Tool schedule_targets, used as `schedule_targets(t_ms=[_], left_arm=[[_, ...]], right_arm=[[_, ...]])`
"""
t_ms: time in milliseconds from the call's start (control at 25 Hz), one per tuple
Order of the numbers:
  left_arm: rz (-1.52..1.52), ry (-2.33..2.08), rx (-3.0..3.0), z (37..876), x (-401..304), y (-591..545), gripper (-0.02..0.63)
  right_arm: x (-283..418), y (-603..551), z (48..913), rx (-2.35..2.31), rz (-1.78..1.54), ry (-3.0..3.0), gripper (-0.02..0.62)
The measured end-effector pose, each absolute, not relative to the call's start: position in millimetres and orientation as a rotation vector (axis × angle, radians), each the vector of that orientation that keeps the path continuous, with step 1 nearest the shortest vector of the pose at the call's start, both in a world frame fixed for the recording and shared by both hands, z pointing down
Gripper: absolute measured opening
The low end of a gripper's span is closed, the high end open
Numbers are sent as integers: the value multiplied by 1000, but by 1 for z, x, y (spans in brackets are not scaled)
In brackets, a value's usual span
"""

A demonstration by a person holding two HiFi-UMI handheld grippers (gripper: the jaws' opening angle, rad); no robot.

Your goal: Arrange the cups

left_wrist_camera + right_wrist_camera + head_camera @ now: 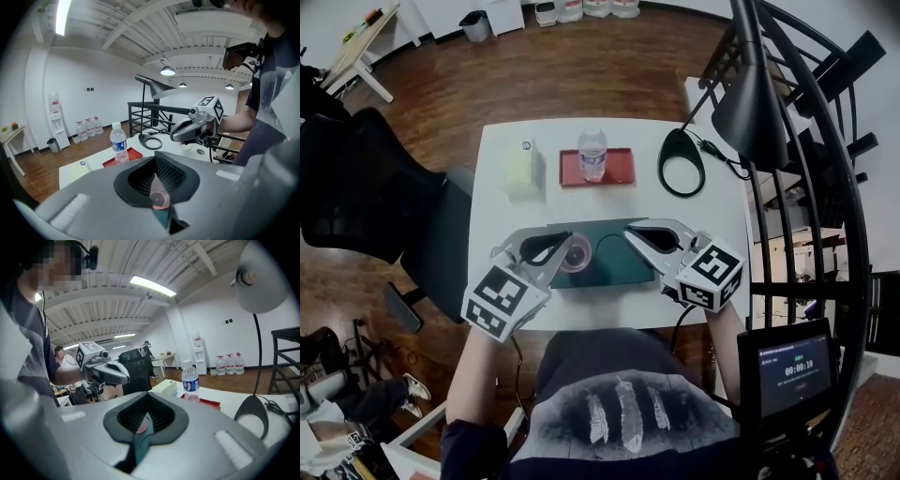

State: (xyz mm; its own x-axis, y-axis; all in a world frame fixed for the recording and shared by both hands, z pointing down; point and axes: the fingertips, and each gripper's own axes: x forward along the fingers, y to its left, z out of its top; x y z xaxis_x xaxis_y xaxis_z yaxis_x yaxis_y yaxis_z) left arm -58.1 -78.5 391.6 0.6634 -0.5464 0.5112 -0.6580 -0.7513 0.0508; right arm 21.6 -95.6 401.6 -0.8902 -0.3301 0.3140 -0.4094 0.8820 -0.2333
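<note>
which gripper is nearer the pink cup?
The left gripper: its tips are at the pink cup on the dark green mat. The right gripper points at the mat's other side, clear of the cup.

One cup (577,255) is in sight: small, round, of translucent pink plastic; from above it reads as a pale ring with a lighter middle. It stands on the left part of a dark green mat (614,270); the left gripper (568,244) has its jaws closed on the cup's left rim. In the left gripper view the cup is a pink disc low between the pads.
</note>
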Motion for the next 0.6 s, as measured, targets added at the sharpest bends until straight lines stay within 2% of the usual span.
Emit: schedule_targets(t_ms=[600], left_arm=[[723,-980,2677,384,-73,-56,15]], right_arm=[[6,-72,399,558,390,-2757,3]])
